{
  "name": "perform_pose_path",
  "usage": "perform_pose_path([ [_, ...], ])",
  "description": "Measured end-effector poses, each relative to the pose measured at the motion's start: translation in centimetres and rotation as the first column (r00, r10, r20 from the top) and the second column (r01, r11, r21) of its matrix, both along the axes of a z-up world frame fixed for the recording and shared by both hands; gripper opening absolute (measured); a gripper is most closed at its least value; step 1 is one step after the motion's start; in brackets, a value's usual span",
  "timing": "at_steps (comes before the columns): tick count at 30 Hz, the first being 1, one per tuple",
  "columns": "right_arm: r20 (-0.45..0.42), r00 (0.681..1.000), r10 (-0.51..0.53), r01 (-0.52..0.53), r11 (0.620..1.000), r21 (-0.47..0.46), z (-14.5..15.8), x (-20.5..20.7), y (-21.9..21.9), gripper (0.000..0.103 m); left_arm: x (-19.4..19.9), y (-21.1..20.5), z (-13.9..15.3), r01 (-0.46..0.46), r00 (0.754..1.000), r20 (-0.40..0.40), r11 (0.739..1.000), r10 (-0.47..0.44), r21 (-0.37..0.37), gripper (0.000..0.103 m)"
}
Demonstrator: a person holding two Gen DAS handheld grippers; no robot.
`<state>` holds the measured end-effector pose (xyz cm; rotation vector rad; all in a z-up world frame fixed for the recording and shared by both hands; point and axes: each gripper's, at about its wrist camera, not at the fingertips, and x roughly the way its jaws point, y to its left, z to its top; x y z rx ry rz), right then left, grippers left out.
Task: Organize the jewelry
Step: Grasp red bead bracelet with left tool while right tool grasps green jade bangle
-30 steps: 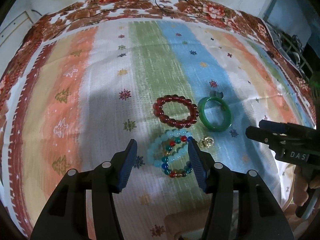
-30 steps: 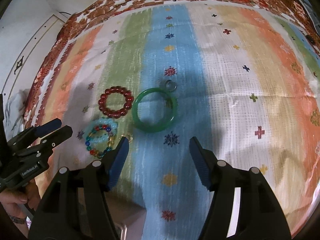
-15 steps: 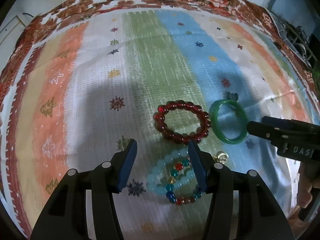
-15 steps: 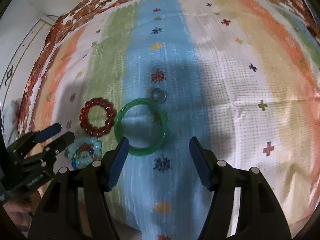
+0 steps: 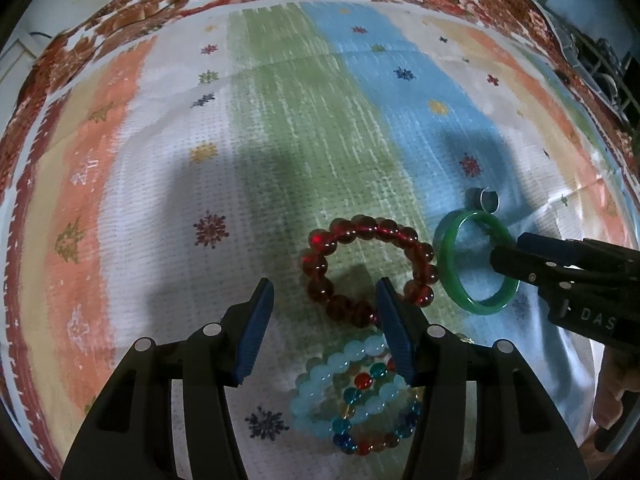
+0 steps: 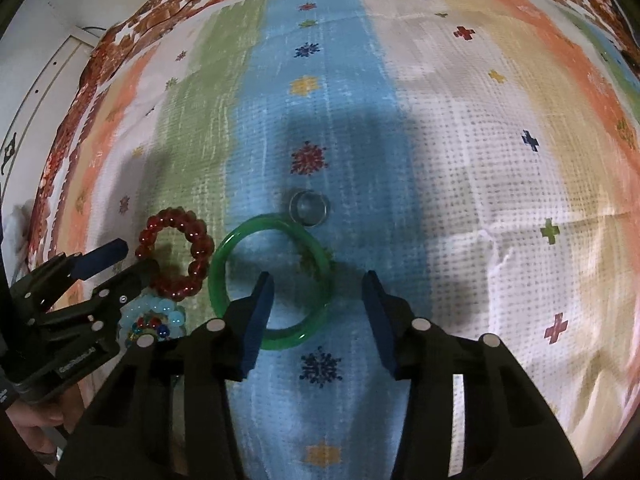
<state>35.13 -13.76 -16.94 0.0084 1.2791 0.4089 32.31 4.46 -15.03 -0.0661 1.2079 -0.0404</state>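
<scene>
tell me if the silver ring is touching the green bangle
Touching, it seems: in the right wrist view the silver ring lies against the green bangle at its far rim, with no cloth visible between them.

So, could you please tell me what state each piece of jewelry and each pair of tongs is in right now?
Red bead bracelet: flat on the cloth, partly between the left tongs' fingers, not gripped.
Green bangle: flat on the cloth, its right side between the right tongs' fingers, not gripped.
Metal ring: lying beside the bangle.
Pale blue and multicolored bead bracelets: piled together.
Left tongs: closing, holding nothing.
Right tongs: closing, holding nothing.
</scene>
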Motion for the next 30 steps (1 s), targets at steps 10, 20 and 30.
perform_pose_path([
  [10, 0.033, 0.996, 0.084, -0.082, 0.993, -0.080, -0.6, -0.8, 1.2, 0.015, -0.1, -0.1, -0.6, 0.041, 0.999, -0.017, 0.999, -0.040, 0.023, 0.013],
  [20, 0.014, 0.998, 0.069, -0.068, 0.997, -0.039, 0.2, -1.3, 0.6, 0.008, -1.4, 0.6, 1.5, 0.007, 0.999, 0.031, 1.000, -0.006, -0.009, 0.013],
  [30, 0.056, 0.996, 0.072, -0.072, 0.997, 0.001, 3.3, -3.1, 0.1, 0.009, -3.1, 0.1, 4.9, 0.001, 0.995, 0.097, 0.999, 0.004, -0.046, 0.013],
])
